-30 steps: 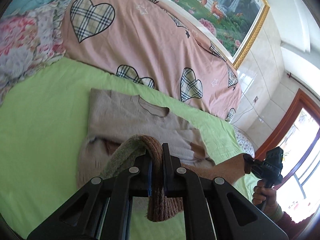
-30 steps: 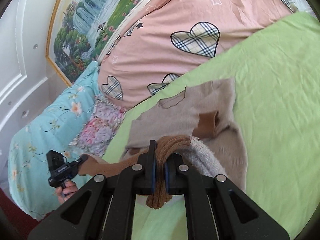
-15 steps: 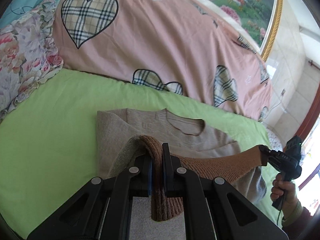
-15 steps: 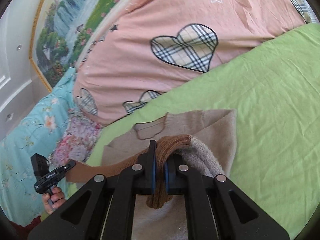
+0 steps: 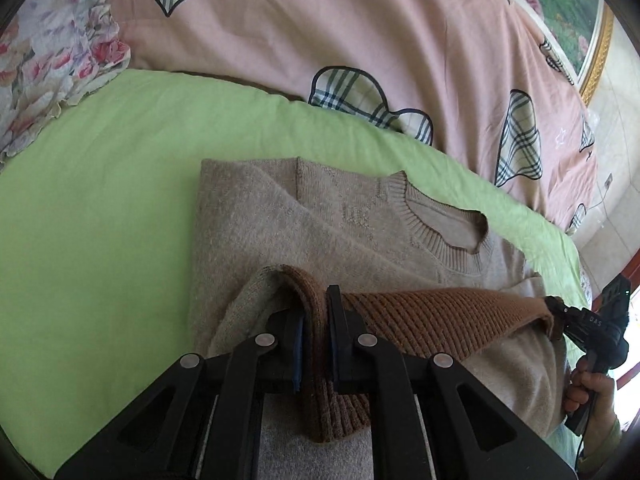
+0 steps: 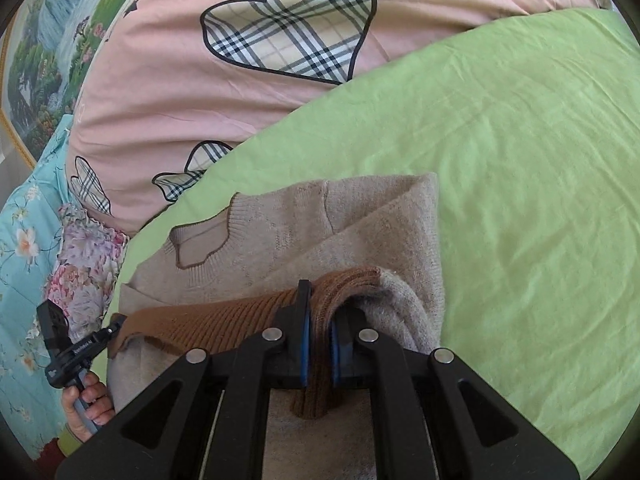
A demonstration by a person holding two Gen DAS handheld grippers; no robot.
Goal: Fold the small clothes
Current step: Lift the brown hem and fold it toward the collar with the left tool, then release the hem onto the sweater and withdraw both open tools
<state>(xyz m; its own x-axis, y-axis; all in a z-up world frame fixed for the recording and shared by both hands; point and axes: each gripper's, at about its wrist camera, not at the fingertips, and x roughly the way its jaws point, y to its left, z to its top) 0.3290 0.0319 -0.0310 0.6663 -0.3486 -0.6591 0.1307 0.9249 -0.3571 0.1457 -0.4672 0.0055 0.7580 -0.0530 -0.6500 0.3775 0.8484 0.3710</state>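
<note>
A beige knit sweater [image 5: 320,216] lies flat on the green sheet [image 5: 100,200], collar toward the pink duvet. Its brown ribbed hem [image 5: 440,316] is lifted and stretched across the body, just short of the collar. My left gripper [image 5: 316,308] has the hem's left corner between its pads, which still touch it as the jaws are opening slightly. In the right wrist view my right gripper [image 6: 320,312] is shut on the hem's [image 6: 224,320] other corner above the sweater [image 6: 360,220]. Each gripper shows in the other's view, the right gripper [image 5: 560,316] and the left gripper [image 6: 116,324], both hand-held.
A pink duvet [image 5: 360,40] with plaid hearts is bunched behind the sweater. A floral pillow [image 5: 48,60] lies at the left and a gold-framed landscape painting [image 5: 580,20] hangs behind. The green sheet [image 6: 520,160] spreads wide to the right of the sweater.
Both grippers have carried the brown hem forward and down over the sweater's body toward the collar. The sweater and duvet now look closer and larger.
</note>
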